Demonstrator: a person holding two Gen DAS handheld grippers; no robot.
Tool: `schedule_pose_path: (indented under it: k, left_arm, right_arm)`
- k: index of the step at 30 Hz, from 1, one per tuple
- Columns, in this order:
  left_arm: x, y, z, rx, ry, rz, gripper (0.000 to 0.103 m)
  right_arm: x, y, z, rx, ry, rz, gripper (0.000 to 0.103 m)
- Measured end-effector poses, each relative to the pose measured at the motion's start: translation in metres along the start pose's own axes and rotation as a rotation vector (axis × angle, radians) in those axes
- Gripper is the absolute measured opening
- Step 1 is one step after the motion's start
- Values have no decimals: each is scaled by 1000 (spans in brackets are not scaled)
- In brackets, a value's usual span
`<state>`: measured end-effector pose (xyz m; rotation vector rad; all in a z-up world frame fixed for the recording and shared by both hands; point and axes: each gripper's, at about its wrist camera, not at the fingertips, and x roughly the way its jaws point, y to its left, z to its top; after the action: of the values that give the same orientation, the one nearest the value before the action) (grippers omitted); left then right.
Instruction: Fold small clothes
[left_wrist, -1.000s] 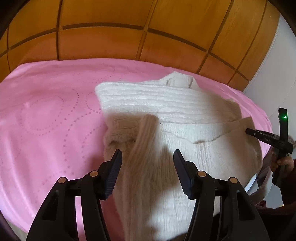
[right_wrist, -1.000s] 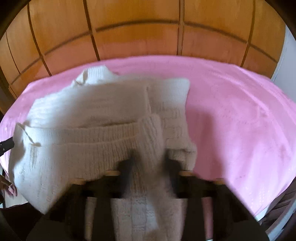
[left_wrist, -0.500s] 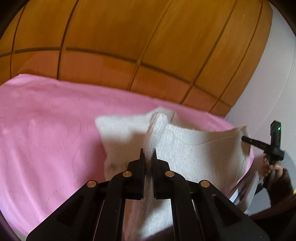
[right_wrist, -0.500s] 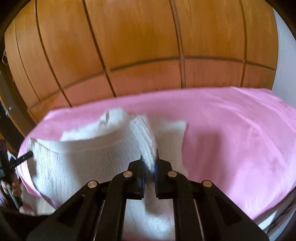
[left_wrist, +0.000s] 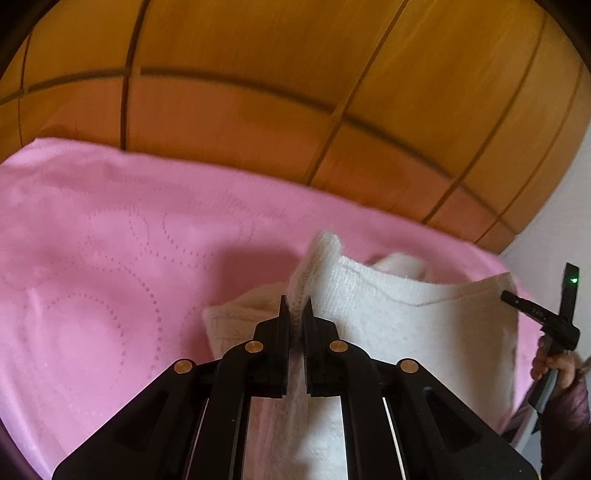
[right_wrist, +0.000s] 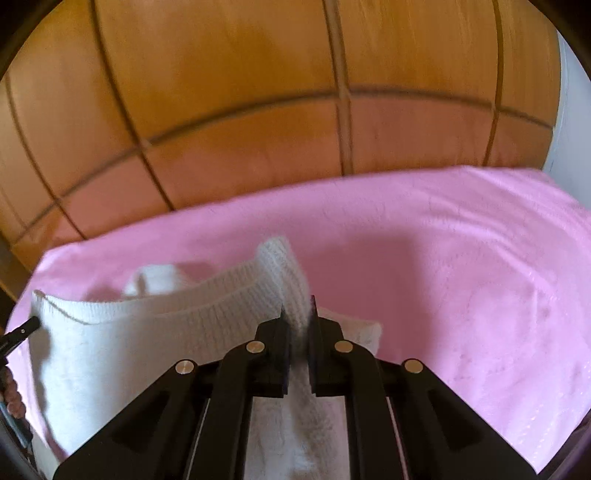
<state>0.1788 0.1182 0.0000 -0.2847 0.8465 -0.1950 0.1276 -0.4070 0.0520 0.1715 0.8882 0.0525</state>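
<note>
Since the earlier frame, both grippers have carried the white knit sweater (left_wrist: 424, 325) up off the pink blanket (left_wrist: 110, 258), its pinched edge now stretched between them. The left gripper (left_wrist: 295, 314) has its fingers pinching a ribbed fold; the right gripper (right_wrist: 297, 314) pinches the other end likewise. The sweater's lower part hangs down to the bed before wooden panelling (right_wrist: 240, 92).
</note>
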Motion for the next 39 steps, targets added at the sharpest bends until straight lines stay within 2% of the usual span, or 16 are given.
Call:
schedule_pose_path:
  k: [4, 6, 7, 8, 11, 13, 15, 17, 21, 22, 23, 24, 25, 34, 36, 39]
  left_arm:
    - [23, -1, -1, 7, 61, 86, 6]
    - [22, -2, 0, 14, 59, 136, 6]
    - [17, -3, 0, 17, 42, 148, 12]
    - [9, -3, 0, 15, 20, 150, 26]
    - [-13, -12, -2, 18, -46, 61, 33]
    - [-17, -25, -4, 59, -43, 3, 33]
    - [-12, -38, -8, 94, -16, -46, 34]
    - [3, -54, -14, 132, 28, -70, 47]
    - [38, -65, -25, 151, 129, -72, 47]
    - [46, -63, -29, 139, 153, -74, 42]
    - [52, -62, -33, 136, 154, -64, 26]
    - [52, -64, -36, 140, 151, -63, 19]
    - [50, -62, -39, 136, 134, -77, 6]
    - [31, -73, -8, 143, -37, -62, 3]
    - [37, -74, -1, 137, -34, -40, 3]
    - [67, -75, -1, 158, 28, 46, 3]
  right_arm:
    - [27, -10, -5, 31, 50, -18, 9]
    - [25, -12, -5, 33, 41, -23, 22]
    - [21, -12, -7, 29, 27, -31, 38]
    - [15, -12, -6, 23, 5, -40, 42]
    - [-12, 0, -8, -2, -56, -14, 45]
    - [-22, 13, -11, -21, -60, 61, 47]
    - [-20, 37, -18, -62, -20, 152, 47]
    - [-8, 60, -24, -109, 29, 183, 47]
    - [22, 92, -36, -171, 127, 208, 41]
    - [30, 99, -39, -189, 147, 199, 32]
    - [35, 102, -41, -202, 155, 195, 21]
    - [37, 105, -42, -212, 159, 202, 14]
    - [37, 107, -42, -216, 162, 215, 5]
    - [3, 110, -16, -216, 10, 205, 3]
    - [9, 112, -10, -211, -2, 183, 3]
    - [47, 119, -12, -218, 51, 119, 3]
